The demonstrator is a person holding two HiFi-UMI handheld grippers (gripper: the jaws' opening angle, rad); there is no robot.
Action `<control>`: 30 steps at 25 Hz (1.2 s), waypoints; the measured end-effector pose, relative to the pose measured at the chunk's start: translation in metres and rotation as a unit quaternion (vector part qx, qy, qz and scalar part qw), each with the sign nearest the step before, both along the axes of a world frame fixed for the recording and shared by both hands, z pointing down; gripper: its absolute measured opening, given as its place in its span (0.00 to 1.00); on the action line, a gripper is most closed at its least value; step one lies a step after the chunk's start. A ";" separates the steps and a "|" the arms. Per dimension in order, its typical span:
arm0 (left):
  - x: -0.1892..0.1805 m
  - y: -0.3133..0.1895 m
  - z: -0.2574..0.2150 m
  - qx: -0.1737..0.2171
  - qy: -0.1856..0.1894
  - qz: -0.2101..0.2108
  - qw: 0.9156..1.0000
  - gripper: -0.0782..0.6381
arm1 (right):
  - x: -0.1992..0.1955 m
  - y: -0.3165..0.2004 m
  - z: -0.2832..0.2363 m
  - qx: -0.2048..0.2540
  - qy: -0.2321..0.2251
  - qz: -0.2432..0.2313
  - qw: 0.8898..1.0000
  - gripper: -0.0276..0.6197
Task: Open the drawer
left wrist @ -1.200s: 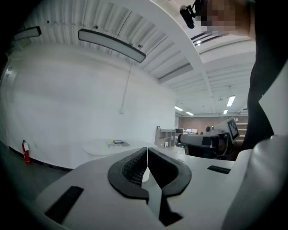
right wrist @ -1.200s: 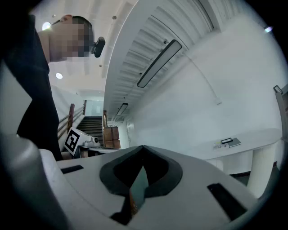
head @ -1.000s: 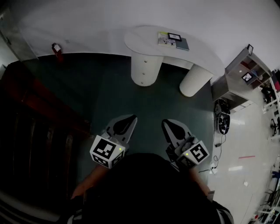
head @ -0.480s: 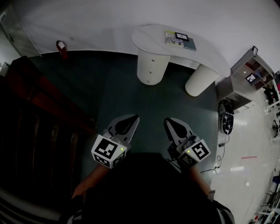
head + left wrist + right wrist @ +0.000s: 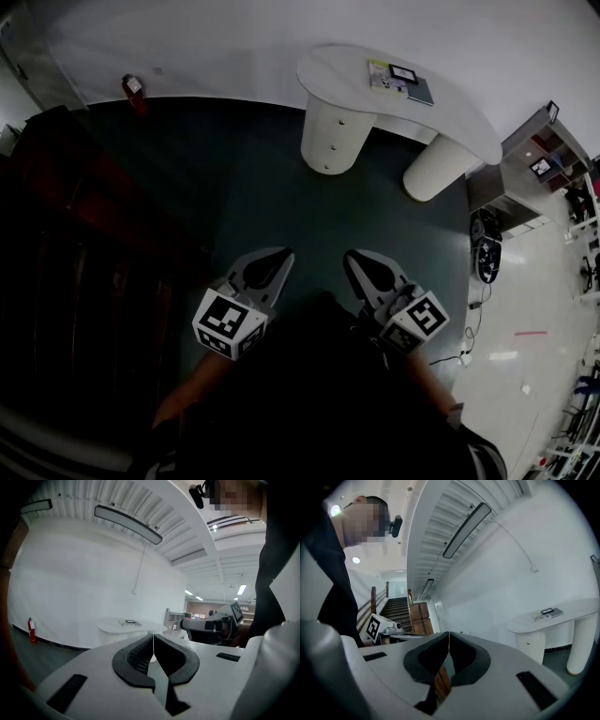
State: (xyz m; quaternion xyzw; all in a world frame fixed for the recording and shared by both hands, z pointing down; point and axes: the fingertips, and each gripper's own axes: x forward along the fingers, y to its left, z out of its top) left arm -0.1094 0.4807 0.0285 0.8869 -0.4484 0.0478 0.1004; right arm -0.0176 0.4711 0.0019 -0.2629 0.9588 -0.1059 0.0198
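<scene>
Clearly well apart from the drawer, probably in the knobbed pedestal of the white desk across the floor: walk closer, then part left gripper and right gripper, both clenched on nothing, before squaring one to a knob.

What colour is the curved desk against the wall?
White all over. The curved desk shows best in the head view.
</scene>
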 end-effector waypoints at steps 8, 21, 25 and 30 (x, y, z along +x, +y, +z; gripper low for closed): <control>-0.008 -0.054 0.011 -0.009 0.007 -0.007 1.000 0.13 | -0.015 -0.056 0.011 -0.019 -0.010 -0.018 1.000 0.07; 0.002 -0.231 0.007 -0.025 0.003 -0.019 1.000 0.13 | 0.003 -0.232 0.014 -0.033 -0.014 -0.031 0.999 0.07; 0.010 -0.255 0.011 -0.021 0.004 -0.016 1.000 0.13 | 0.011 -0.253 0.025 -0.034 -0.007 -0.035 0.999 0.07; 0.019 -0.343 0.013 -0.039 0.005 -0.005 0.999 0.13 | 0.013 -0.341 0.035 -0.064 -0.014 -0.032 0.997 0.07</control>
